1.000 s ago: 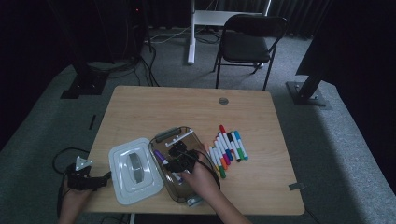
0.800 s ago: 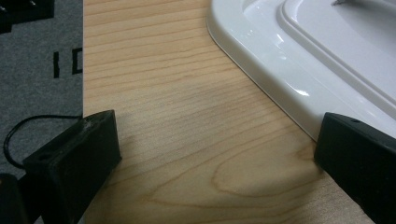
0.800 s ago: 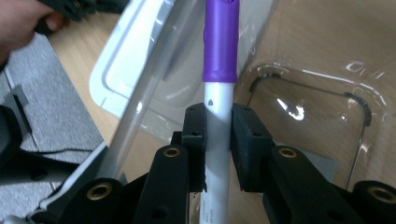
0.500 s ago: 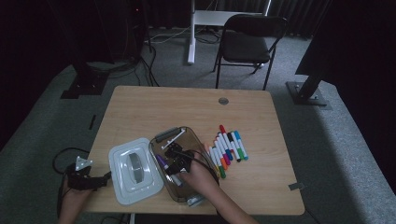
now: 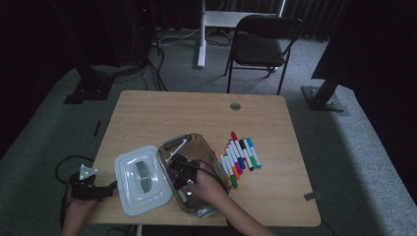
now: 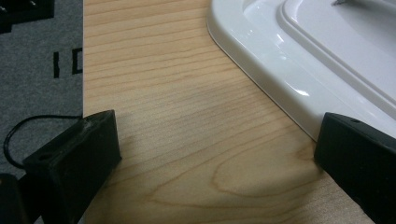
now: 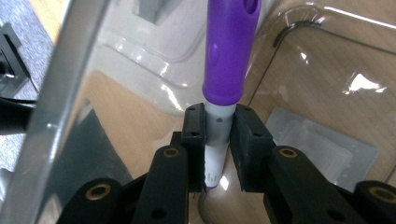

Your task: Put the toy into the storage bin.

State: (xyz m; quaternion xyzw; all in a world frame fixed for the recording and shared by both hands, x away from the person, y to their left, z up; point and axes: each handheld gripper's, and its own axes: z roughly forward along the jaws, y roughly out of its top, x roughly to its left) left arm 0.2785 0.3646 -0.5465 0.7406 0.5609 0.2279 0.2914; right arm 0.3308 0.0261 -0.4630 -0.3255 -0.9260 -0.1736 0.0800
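Right gripper view has the right tongs [image 7: 217, 128] pinching a purple marker [image 7: 227, 51] by the grey-white barrel just below its purple cap, jaws pressed flat on either side. The marker sits inside the clear plastic box [image 7: 60, 93], close to the box's wall. Its long axis runs straight out along the jaws, cap end pointing away from the hand and the plain barrel end back toward the wrist; from the high view I judge that it points roughly toward the counter's far left corner, though the marker itself is too small there to be sure.

From above, the box [image 5: 209, 155] stands near the counter's near edge, about midway along it, with the white lid [image 5: 140, 179] just beside it on the left and a row of markers [image 5: 238, 155] lying on the wood to its right. The right hand [image 5: 206, 187] reaches into the box.

The risks, as I judge them: the grip is narrow and sits close to one end, so the marker could pivot or slip between the jaws. The cap end is also near the box wall and could catch on it, nudging the box.

The left tongs [image 6: 217, 154] are spread wide over bare wood at the counter's near left corner, one jaw close by the lid's rim [image 6: 280, 84], holding nothing.
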